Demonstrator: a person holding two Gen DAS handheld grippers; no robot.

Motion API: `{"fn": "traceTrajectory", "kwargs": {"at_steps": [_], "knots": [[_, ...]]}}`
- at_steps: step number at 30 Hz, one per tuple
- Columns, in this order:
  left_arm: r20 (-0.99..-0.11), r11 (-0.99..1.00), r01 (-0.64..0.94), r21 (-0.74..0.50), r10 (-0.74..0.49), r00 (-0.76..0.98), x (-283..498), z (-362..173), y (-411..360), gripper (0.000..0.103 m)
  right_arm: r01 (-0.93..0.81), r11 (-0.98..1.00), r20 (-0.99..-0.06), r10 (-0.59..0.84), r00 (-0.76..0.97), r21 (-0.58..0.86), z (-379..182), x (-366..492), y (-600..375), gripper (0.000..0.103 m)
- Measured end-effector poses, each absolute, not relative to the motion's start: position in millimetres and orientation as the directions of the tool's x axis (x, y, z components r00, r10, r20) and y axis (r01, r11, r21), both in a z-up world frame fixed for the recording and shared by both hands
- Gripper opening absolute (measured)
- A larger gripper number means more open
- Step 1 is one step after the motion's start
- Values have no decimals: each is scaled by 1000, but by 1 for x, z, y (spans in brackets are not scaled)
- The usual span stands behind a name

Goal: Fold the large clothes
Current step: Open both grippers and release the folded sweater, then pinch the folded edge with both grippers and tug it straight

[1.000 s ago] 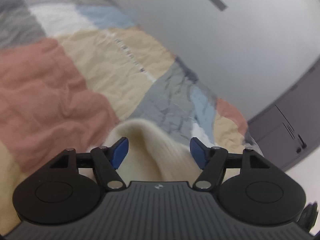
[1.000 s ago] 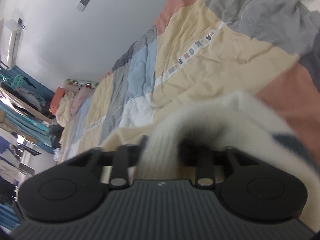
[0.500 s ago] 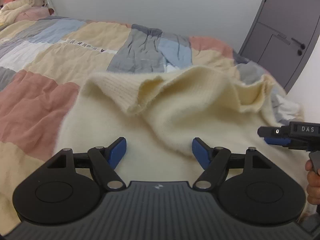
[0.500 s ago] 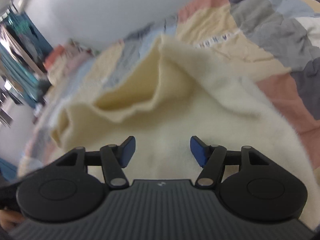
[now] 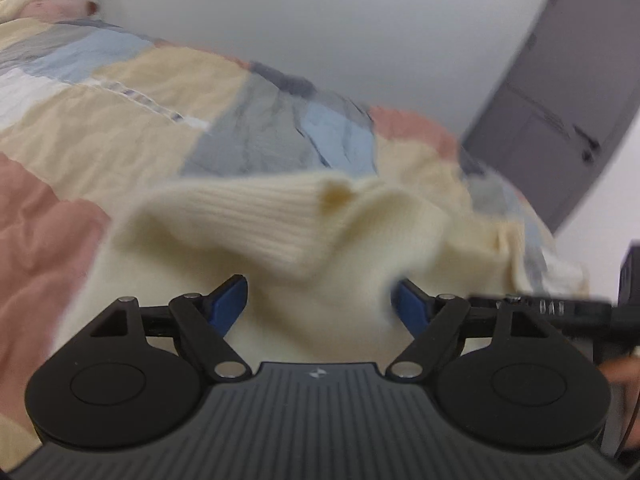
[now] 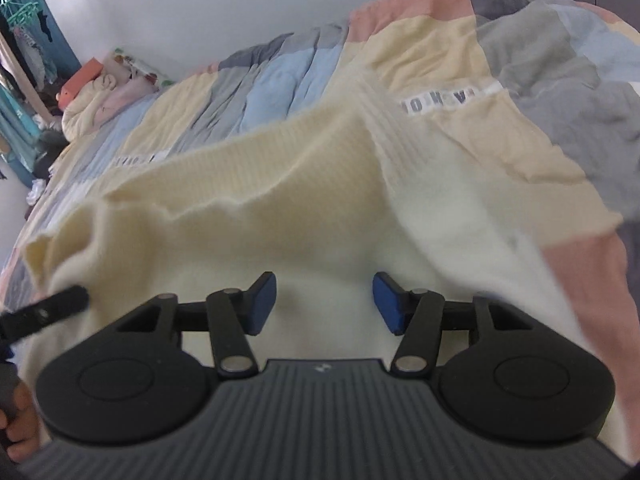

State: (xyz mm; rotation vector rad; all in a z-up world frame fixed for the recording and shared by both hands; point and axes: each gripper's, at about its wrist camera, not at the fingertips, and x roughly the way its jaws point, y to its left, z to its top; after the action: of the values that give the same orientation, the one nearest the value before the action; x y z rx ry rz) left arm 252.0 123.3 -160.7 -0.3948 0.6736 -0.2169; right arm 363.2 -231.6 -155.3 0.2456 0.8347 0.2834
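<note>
Left wrist view: the left gripper (image 5: 319,304) fills the bottom of the frame, its blue pads (image 5: 229,301) set wide apart and still spreading, gripping nothing. The cream sweater (image 5: 280,216) lies just beyond them across the lower middle, a ribbed edge folded over toward the centre. It rests on a patchwork quilt (image 5: 120,128) of pink, beige, grey and blue blocks that runs to the upper left. A grey door (image 5: 560,112) stands at the right, against a pale wall (image 5: 320,20). At the right edge the other gripper's black finger pokes in, blurred.

Right wrist view: the right gripper (image 6: 325,304) sits low in the frame, jaws parted and drawing inward, nothing pinched between the blue pads (image 6: 262,302). The sweater spreads across the centre, crumpled, directly ahead of the fingers, on the quilt. A heap of bedding (image 6: 104,92) lies at the far upper left, with hanging clothes (image 6: 20,40) at the left edge. A hand (image 6: 18,428) shows at the lower left corner.
</note>
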Motion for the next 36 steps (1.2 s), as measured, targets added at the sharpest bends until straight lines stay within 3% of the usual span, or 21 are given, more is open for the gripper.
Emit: {"fn": "traceTrajectory", "kwargs": {"at_steps": [6, 14, 20, 23, 27, 32, 36], "knots": [[-548, 864, 4, -503, -322, 772, 271, -180, 148, 84, -133, 924, -645, 348, 681, 358, -158, 374, -236, 56], [-418, 862, 38, -506, -283, 863, 260, -170, 147, 83, -116, 892, -555, 368, 746, 436, -156, 381, -250, 56], [-350, 866, 33, -499, -236, 906, 243, -153, 165, 83, -132, 924, -559, 325, 763, 358, -145, 373, -247, 61], [-450, 905, -43, -424, -169, 877, 249, -151, 169, 82, -134, 938, -549, 298, 781, 318, -140, 368, -248, 69], [-592, 937, -140, -319, -82, 802, 262, -168, 169, 80, -159, 964, -550, 252, 796, 212, -134, 365, -246, 69], [-617, 940, -157, -304, -69, 784, 270, -180, 171, 76, -203, 979, -580, 184, 793, 33, -137, 371, -238, 69], [-664, 934, -195, -301, -58, 746, 278, -193, 173, 49, -194, 981, -614, 160, 773, 12, -151, 380, -236, 66]]}}
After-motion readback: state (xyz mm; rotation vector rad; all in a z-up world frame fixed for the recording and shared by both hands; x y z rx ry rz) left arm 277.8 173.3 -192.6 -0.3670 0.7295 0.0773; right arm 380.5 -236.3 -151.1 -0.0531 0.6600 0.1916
